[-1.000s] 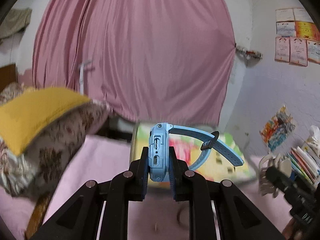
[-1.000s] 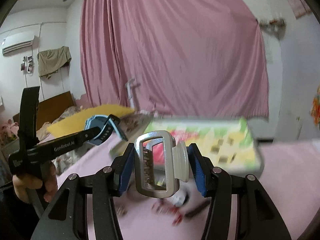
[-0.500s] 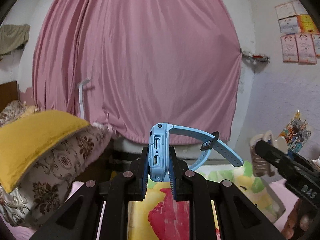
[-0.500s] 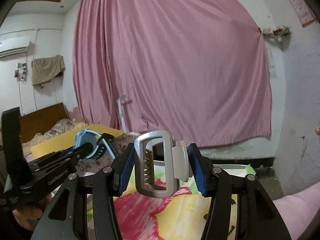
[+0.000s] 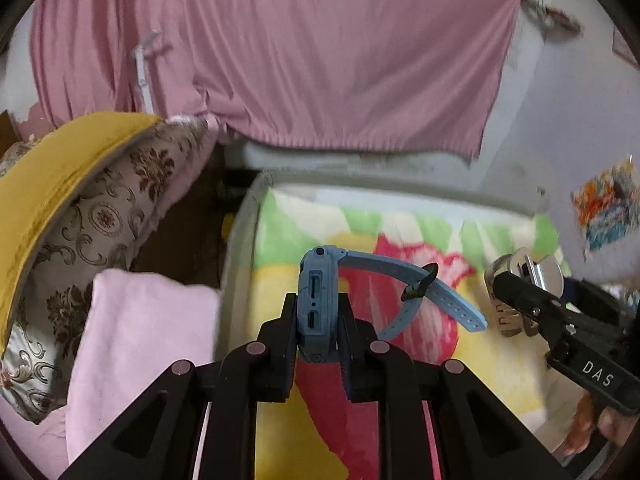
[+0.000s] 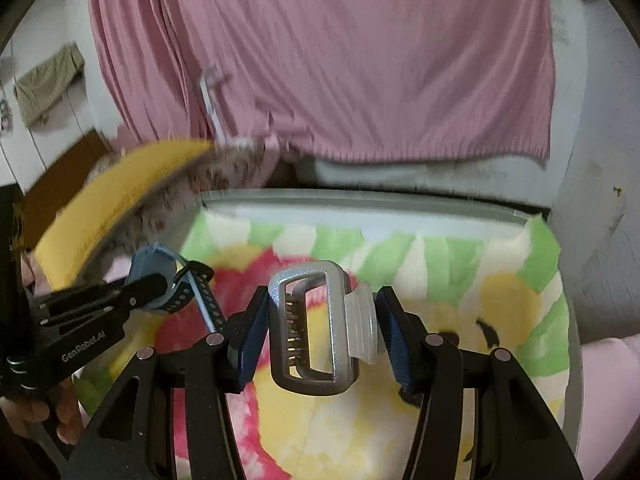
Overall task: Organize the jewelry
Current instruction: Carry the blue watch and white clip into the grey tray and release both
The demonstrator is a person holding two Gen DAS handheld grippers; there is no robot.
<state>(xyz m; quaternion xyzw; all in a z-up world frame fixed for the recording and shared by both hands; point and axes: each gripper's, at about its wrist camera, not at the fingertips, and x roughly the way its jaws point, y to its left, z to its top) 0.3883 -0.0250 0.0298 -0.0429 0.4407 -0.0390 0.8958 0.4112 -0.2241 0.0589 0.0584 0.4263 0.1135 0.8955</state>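
My left gripper [image 5: 317, 320] is shut on a blue smartwatch [image 5: 316, 300], held on edge, with its strap [image 5: 420, 292] curling to the right. My right gripper [image 6: 322, 332] is shut on a silver hair claw clip [image 6: 316, 328]. Both hang above a box [image 6: 573, 328] lined with a green, yellow and red flowered cloth [image 6: 440, 280]. In the left wrist view the right gripper [image 5: 516, 292] with the clip [image 5: 520, 280] is at the right. In the right wrist view the left gripper [image 6: 152, 284] with the watch [image 6: 160, 272] is at the left.
A yellow and brown patterned pillow [image 5: 72, 208] lies left of the box. Pink bedding [image 5: 132, 344] lies beside it. A pink curtain [image 5: 300, 48] hangs behind, with a pale wall [image 5: 580, 120] at the right.
Both grippers have tilted down and moved over the flower-lined box, which now fills the lower view. Each still holds its item.
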